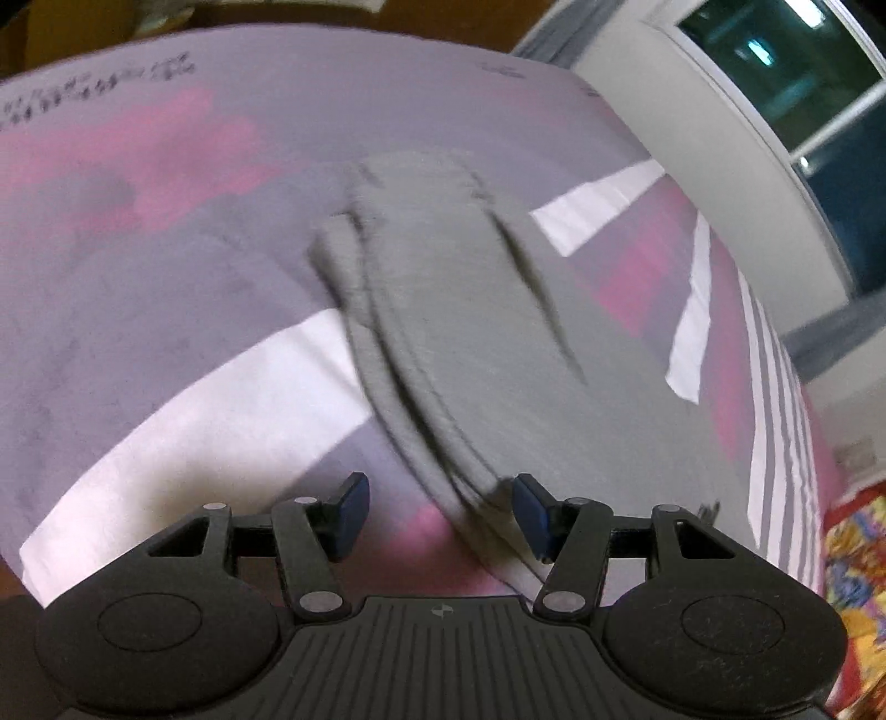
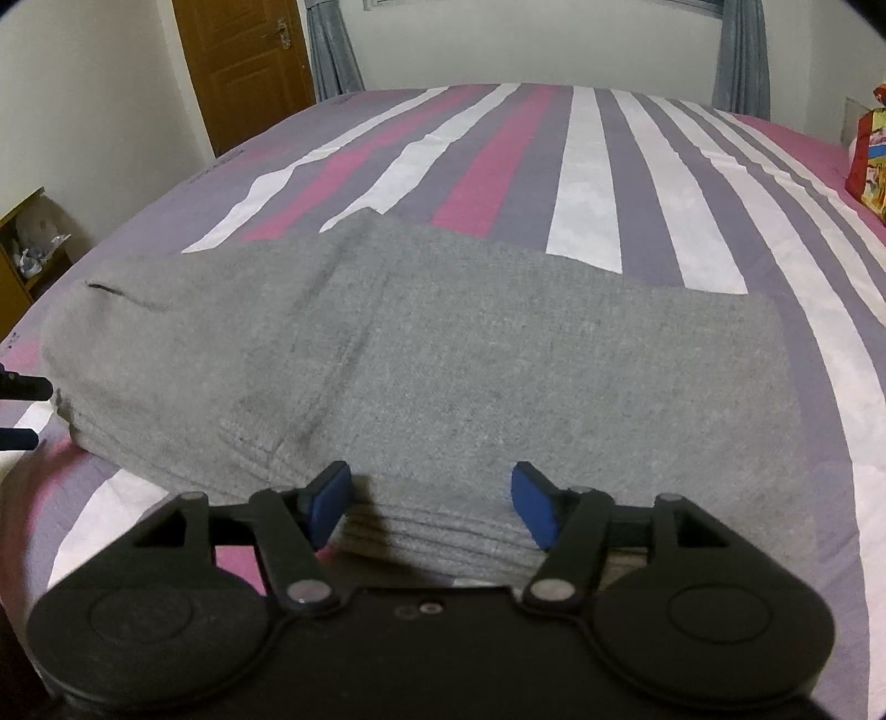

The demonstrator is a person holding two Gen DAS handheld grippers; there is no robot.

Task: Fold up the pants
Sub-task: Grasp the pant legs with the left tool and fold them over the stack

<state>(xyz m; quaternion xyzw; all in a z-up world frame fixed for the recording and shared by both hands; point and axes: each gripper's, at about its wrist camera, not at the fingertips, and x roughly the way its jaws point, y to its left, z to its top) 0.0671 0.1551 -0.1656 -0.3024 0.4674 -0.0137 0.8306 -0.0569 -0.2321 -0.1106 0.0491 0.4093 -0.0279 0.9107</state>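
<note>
Left tool (image 1: 440, 512), right tool (image 2: 429, 507): black linkages, blue pads, silver rivets.

Bed (image 2: 587, 166) taken as landmark; covered by striped sheet (image 2: 487, 166) in purple, pink and white bands running lengthwise. Printed dark lettering on sheet near far edge of bed, unreadable through blur. Wooden door (image 2: 243, 61) beyond far left corner of bed, metal handle at its right edge. Grey curtain (image 2: 332, 50) just right of door, behind head of bed; second grey curtain (image 2: 742, 50) behind far right corner. Window (image 1: 786, 72) with white frame, dark glass, off one side of bed. Low wooden shelf (image 2: 22, 260) left of bed, pale clutter inside. Bright red-and-yellow patterned fabric (image 2: 869, 160) at right edge of bed.
</note>
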